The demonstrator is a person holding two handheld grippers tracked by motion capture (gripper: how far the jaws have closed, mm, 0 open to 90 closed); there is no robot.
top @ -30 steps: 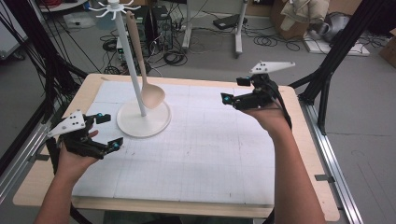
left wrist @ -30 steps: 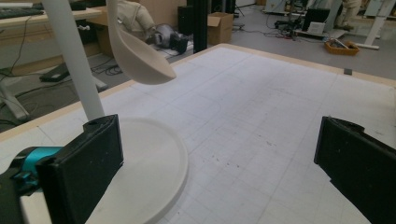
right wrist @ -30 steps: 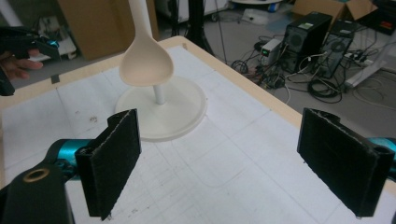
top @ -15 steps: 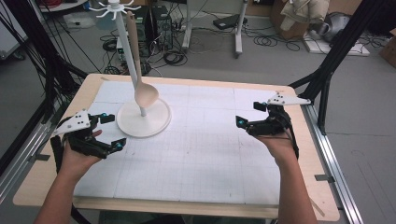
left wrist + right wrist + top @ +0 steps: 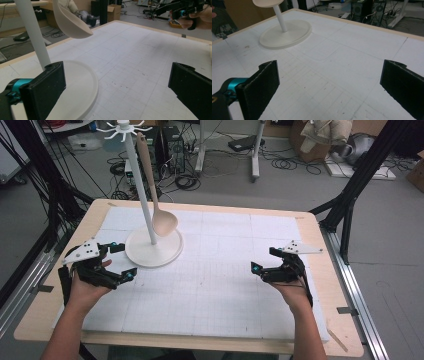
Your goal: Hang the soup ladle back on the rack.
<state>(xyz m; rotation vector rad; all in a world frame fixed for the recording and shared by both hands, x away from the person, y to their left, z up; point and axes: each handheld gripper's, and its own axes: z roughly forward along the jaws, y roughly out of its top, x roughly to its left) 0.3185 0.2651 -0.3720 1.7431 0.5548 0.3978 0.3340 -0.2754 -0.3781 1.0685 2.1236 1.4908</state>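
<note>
A white stand with hooks at its top rises from a round base at the back left of the white mat. A cream spoon hangs from one hook, its bowl just above the base. My left gripper hovers open left of the base, which lies close before its jaws with the spoon bowl above. My right gripper sits low over the mat's right side; its jaws have just opened wider and hold nothing. It faces the stand base from afar.
The gridded white mat covers a wooden table. Black frame posts stand at the table's left and right sides. Cables, computer cases and cardboard boxes lie on the floor behind. A thin wooden stick rests near the front right corner.
My right gripper has come down and toward the person, from the back right edge to low over the mat. The left gripper has stayed put. The spoon swung slightly on its hook.
</note>
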